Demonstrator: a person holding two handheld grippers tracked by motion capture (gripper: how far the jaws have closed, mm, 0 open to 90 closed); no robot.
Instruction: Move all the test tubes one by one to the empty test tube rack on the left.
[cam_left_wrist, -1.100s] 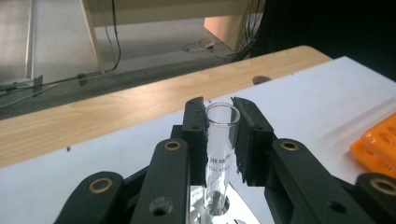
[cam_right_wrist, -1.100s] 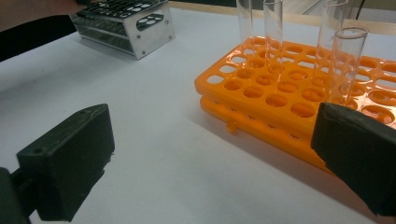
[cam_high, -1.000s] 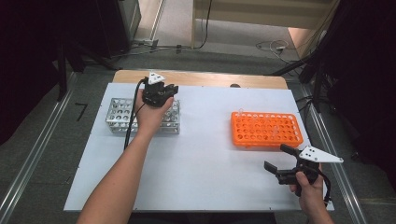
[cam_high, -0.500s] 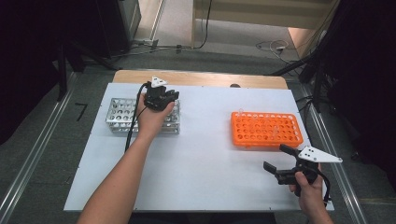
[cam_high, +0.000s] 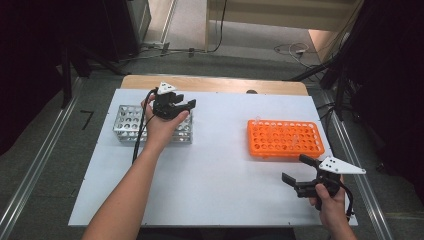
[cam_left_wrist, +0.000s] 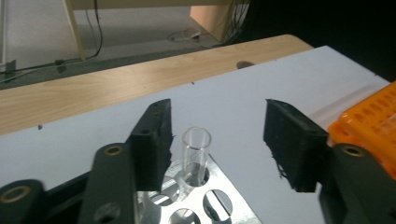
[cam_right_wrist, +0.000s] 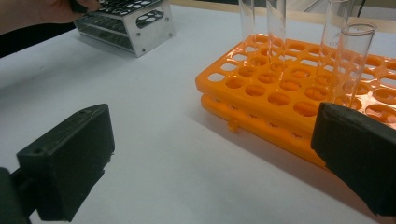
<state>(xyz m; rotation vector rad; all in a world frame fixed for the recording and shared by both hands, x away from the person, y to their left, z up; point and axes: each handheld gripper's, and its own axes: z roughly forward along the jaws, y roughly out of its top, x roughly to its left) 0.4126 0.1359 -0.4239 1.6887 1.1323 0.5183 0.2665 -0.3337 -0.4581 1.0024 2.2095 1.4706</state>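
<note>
Opening just now, left hand-held gripper (cam_left_wrist: 217, 140) straddles a glass tube (cam_left_wrist: 195, 151), seemingly untouched, in the metal rack (cam_high: 129, 122).

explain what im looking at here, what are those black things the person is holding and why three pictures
A person at a table holds a hand-held black claw in each hand; there is no robot arm. The high view looks down from above. The other two pictures come from cameras riding on each claw, looking along its two black jaws.

On the white table top stand a silver metal test-tube rack and an orange plastic test-tube rack with several clear tubes.

The left claw has just been opening: a clear glass test tube stands in the metal rack between its jaws, with neither pad touching it. The right claw is open and holds nothing, near the orange rack.
</note>
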